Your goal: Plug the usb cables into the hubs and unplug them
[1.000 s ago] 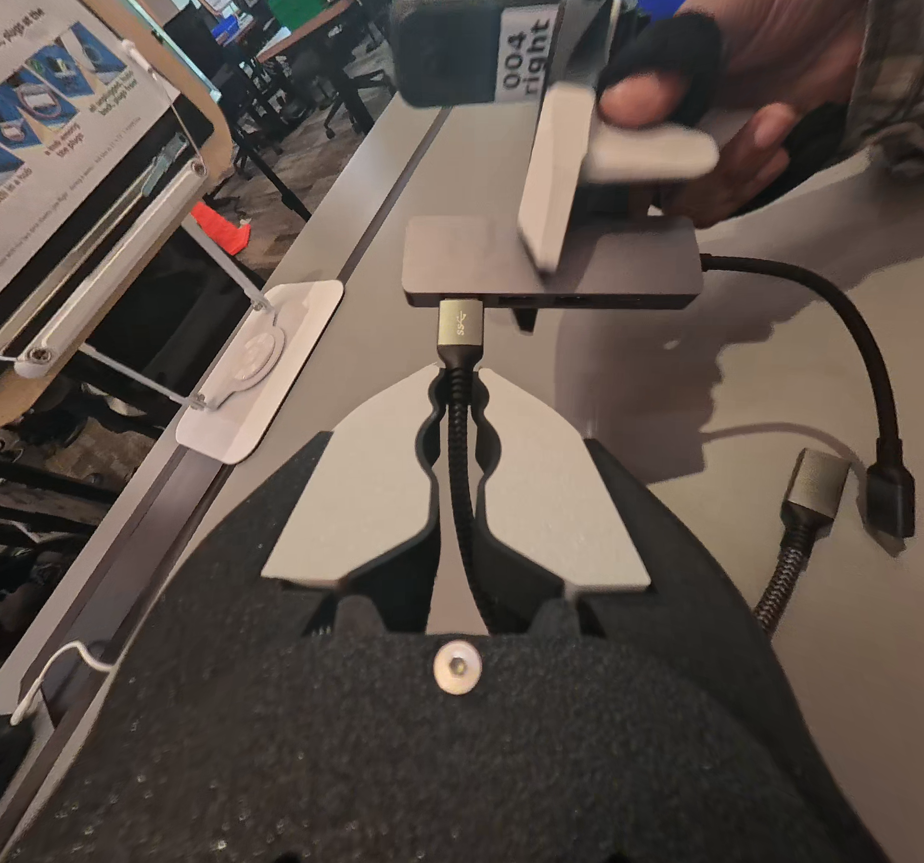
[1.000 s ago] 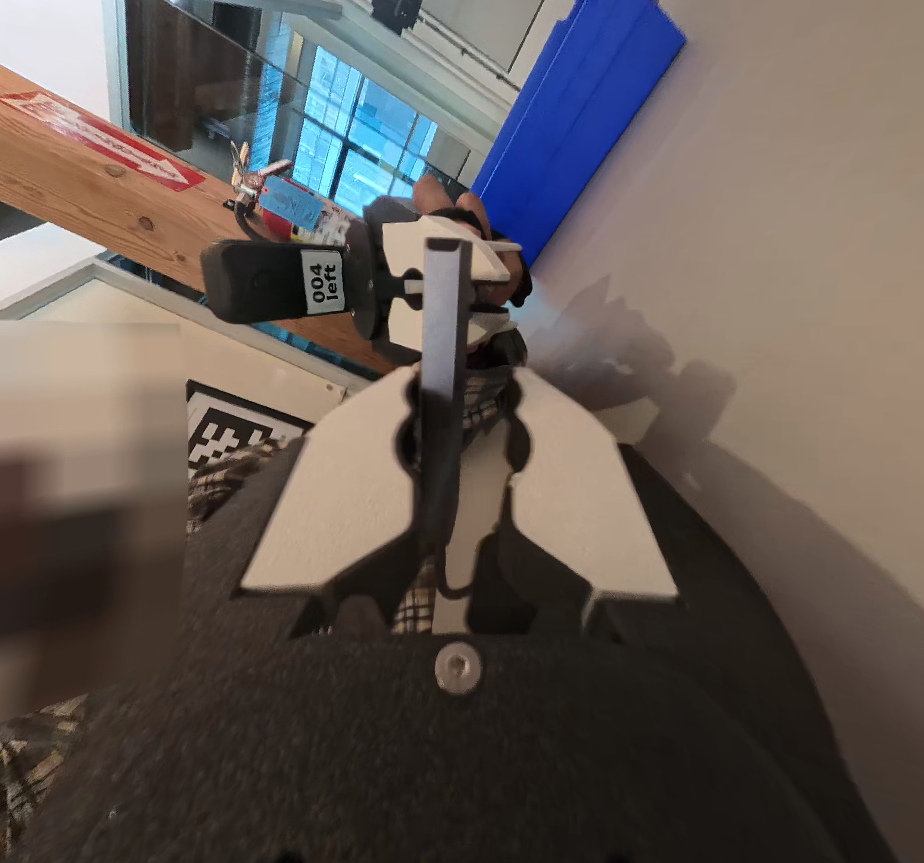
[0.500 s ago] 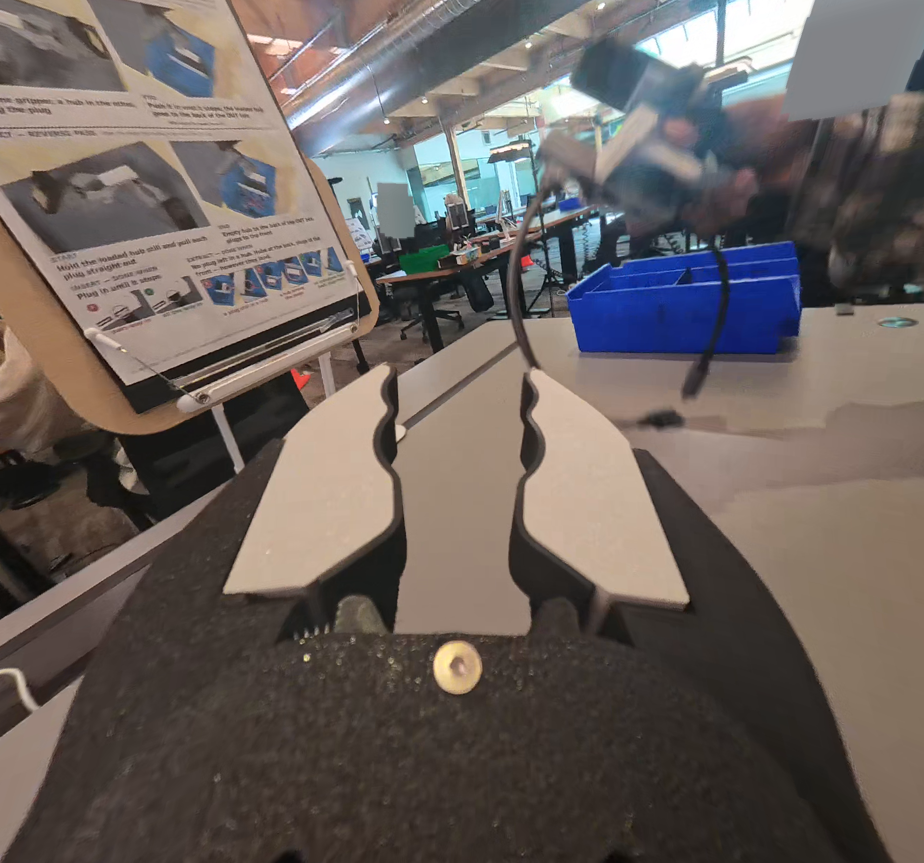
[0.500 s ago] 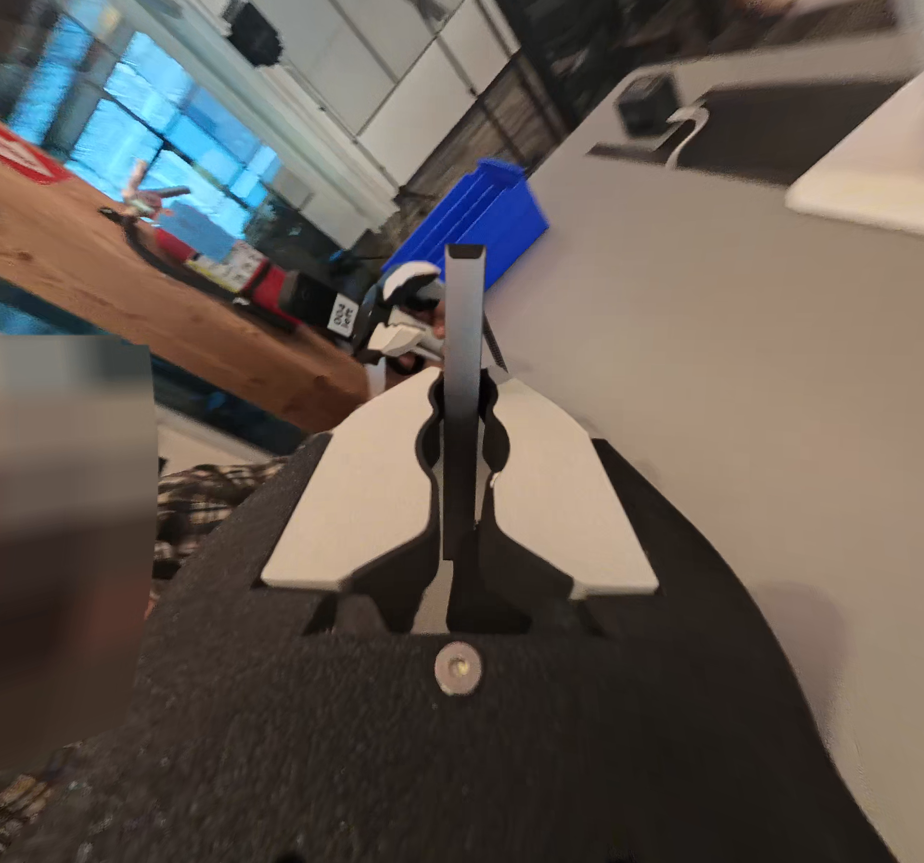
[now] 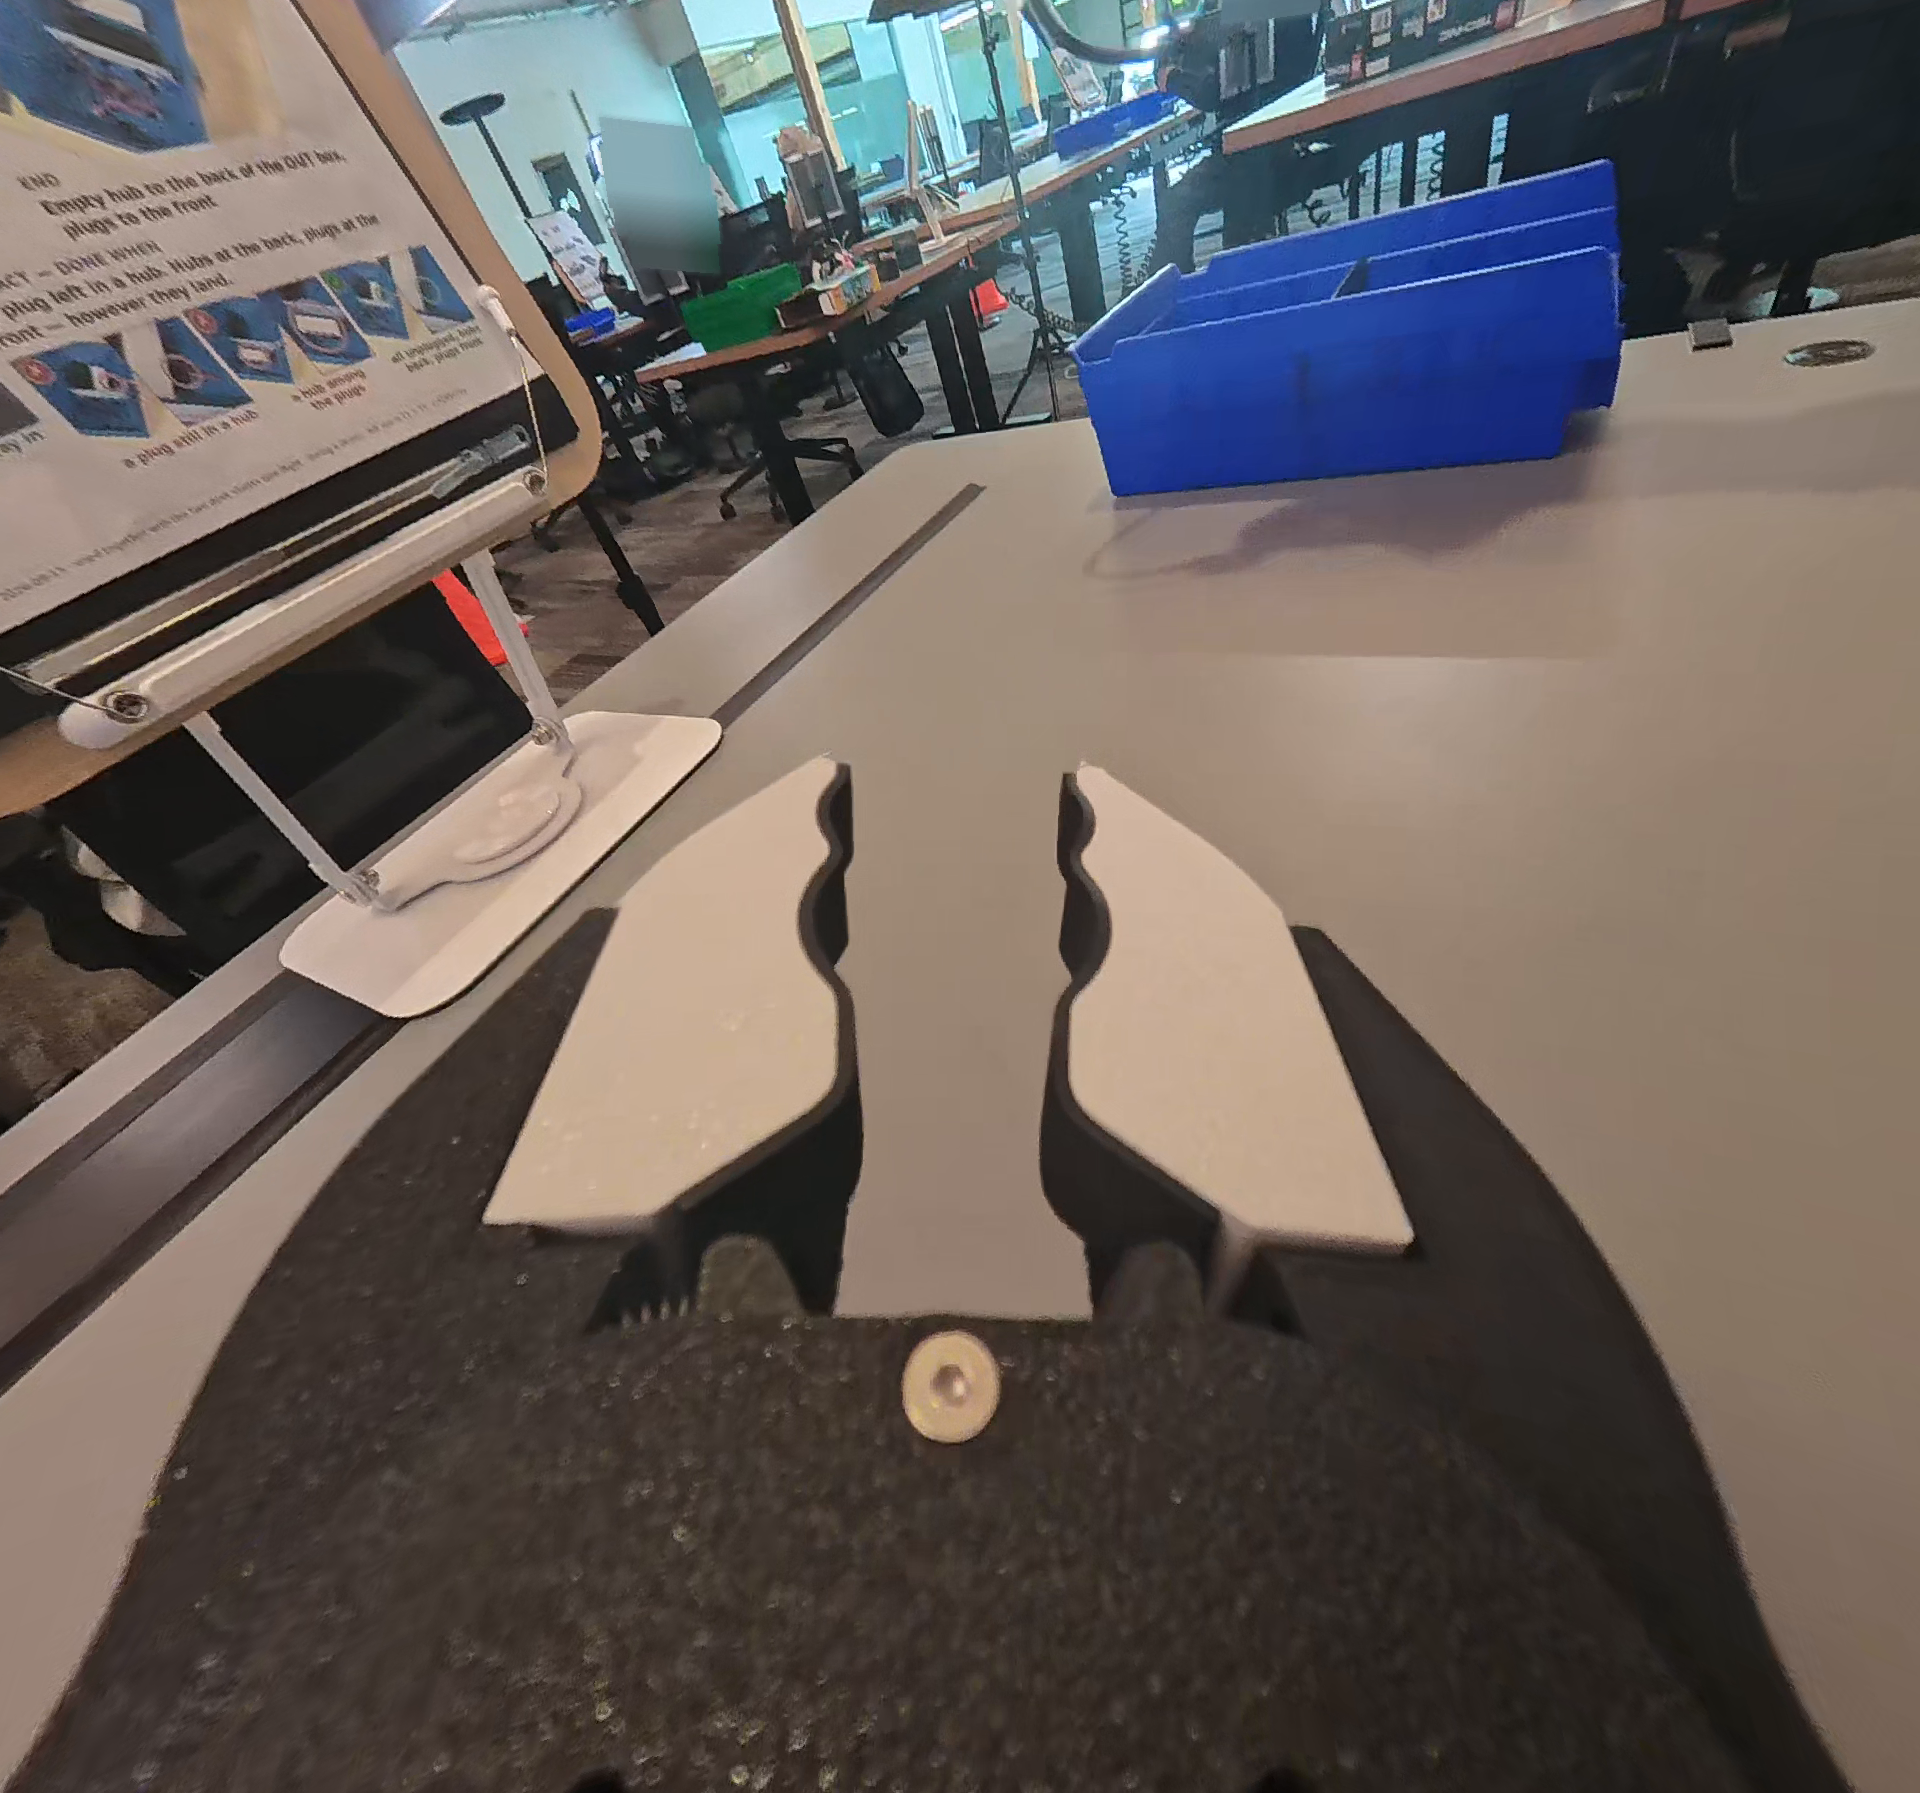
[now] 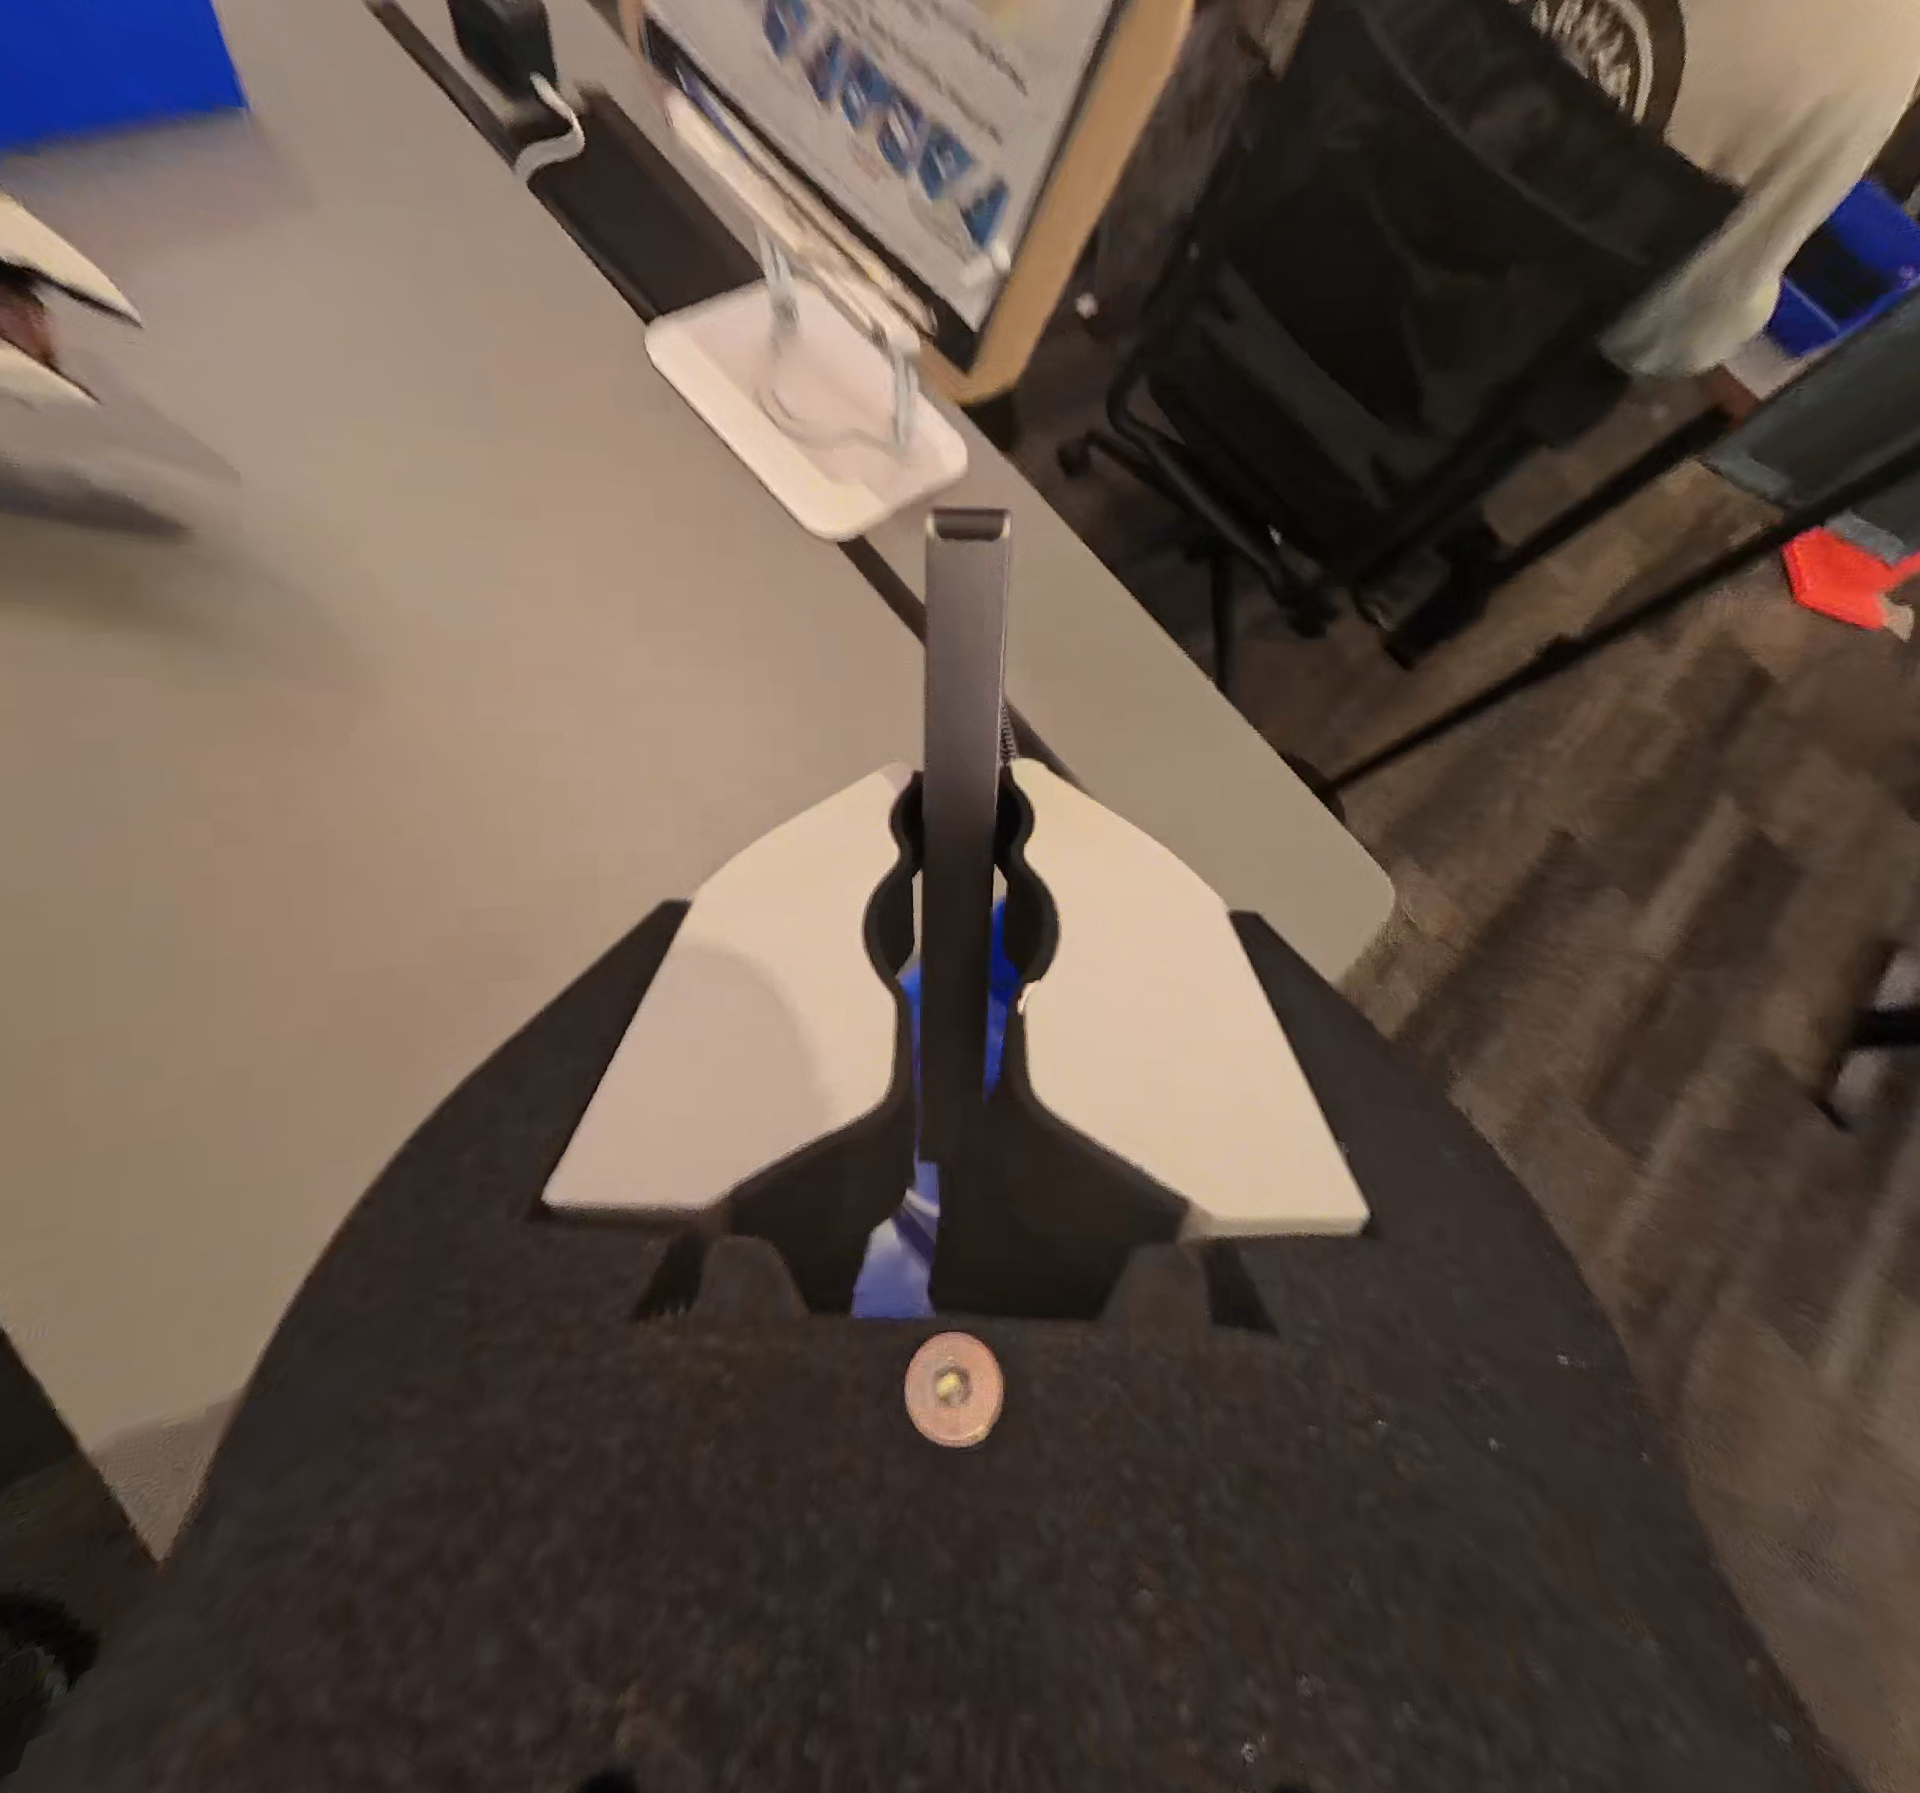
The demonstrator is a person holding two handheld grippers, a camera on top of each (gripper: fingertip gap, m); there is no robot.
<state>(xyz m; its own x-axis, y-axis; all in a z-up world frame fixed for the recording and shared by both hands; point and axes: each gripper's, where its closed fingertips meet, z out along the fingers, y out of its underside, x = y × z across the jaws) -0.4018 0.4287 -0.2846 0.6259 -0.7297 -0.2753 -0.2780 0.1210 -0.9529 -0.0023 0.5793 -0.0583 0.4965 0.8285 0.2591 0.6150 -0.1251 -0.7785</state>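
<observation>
Carrying the hub (image 6: 966,808) edge-on, clenched in your right gripper (image 6: 961,787), you are swinging it above the table (image 6: 436,600). Your left gripper (image 5: 956,787) is now hanging released, having dropped the cable, so this plug-in looks finished.

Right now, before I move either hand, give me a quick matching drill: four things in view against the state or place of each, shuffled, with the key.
Things:
1. left gripper
2. right gripper
3. blue bin
4. instruction board stand

States or places:
A. shut on the grey hub, held edge-on
B. at the table's left edge, on a white base plate
C. open, nothing between its fingers
D. on the far part of the grey table

Pairs: 1-C, 2-A, 3-D, 4-B
</observation>
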